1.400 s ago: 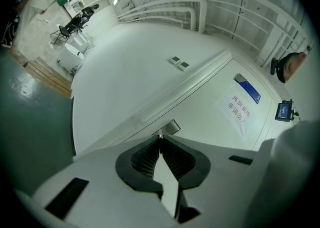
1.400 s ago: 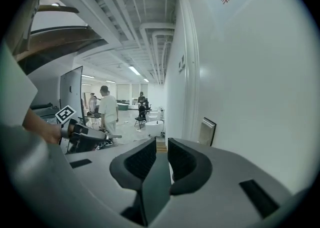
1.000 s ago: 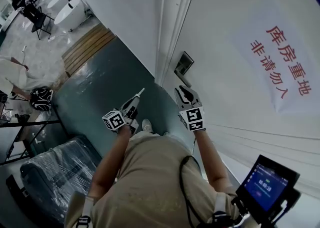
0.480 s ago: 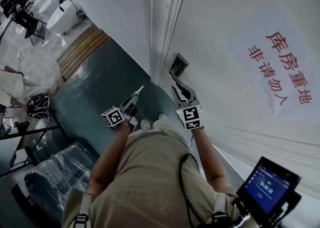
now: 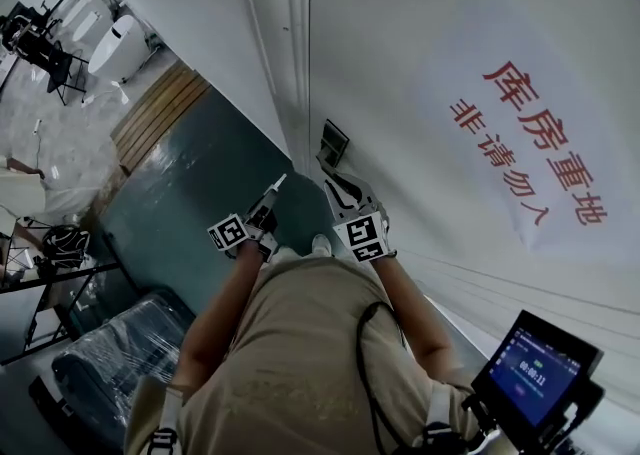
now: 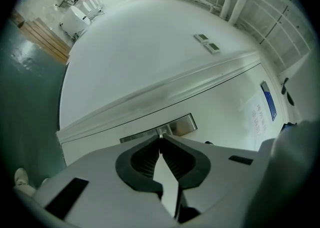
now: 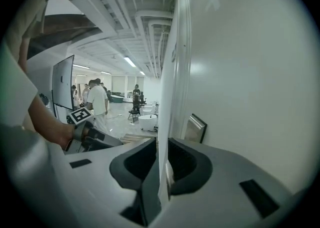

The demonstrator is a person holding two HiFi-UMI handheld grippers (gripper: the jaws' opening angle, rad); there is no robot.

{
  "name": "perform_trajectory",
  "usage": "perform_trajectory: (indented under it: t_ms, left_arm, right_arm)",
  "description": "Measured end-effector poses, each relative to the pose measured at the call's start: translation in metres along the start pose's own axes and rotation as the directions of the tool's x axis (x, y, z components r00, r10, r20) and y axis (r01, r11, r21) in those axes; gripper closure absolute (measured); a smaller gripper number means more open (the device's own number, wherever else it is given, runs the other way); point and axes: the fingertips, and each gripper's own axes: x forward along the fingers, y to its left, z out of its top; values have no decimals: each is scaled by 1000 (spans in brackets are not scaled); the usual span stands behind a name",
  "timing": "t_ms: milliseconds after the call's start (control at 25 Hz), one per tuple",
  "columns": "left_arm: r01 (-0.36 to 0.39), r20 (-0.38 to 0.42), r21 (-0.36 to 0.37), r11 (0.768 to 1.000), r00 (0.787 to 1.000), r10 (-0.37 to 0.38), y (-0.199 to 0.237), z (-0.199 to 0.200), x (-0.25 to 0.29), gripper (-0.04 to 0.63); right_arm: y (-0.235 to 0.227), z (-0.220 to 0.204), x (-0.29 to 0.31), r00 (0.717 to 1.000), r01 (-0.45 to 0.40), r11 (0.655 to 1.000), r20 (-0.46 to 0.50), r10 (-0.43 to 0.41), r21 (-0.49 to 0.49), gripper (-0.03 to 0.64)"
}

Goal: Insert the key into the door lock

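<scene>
A metal lock plate (image 5: pixel 332 143) sits on the white door (image 5: pixel 420 63) close to the door frame. My left gripper (image 5: pixel 270 195) is shut on a thin silver key (image 5: pixel 279 182) that sticks out past its tips, below and left of the plate. In the left gripper view only the key's tip (image 6: pixel 160 133) shows at the closed jaws (image 6: pixel 160 137), in line with the lock plate (image 6: pixel 176 125) and short of it. My right gripper (image 5: pixel 338 183) hangs just below the plate. Its jaws (image 7: pixel 162 144) stand a narrow gap apart and hold nothing, with the plate (image 7: pixel 196 128) ahead to the right.
A paper sign with red characters (image 5: pixel 530 143) hangs on the door. A tablet (image 5: pixel 535 368) is at the lower right. Behind on the dark floor are wooden slats (image 5: pixel 160 113), white bathroom fixtures (image 5: pixel 120 43) and a plastic-wrapped bundle (image 5: pixel 115 358). People (image 7: pixel 97 101) stand far down the hall.
Both grippers have come nearer to the lock plate, the left one with the key more than the right. The head view has swung, so the door fills more of the picture.
</scene>
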Motion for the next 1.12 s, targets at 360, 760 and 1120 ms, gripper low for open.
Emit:
perform_trajectory:
  t_ms: [360,760,1120]
  left_arm:
    - [8,-8,-103,995,1000,-8,21,-20,36,561]
    - [7,-23,-183,983,1000,-11,48,-39,87,561]
    - [44,-36,-275,960,998,-56,53,-47,114,561]
  right_arm:
    - [9,-5,0,999,-34,999,9,35,-27,538]
    - [3,-9,-2,998,-58,998,7,59,-35,538]
    - [0,-13,-2,998,-66,997,-3,66,-28,538]
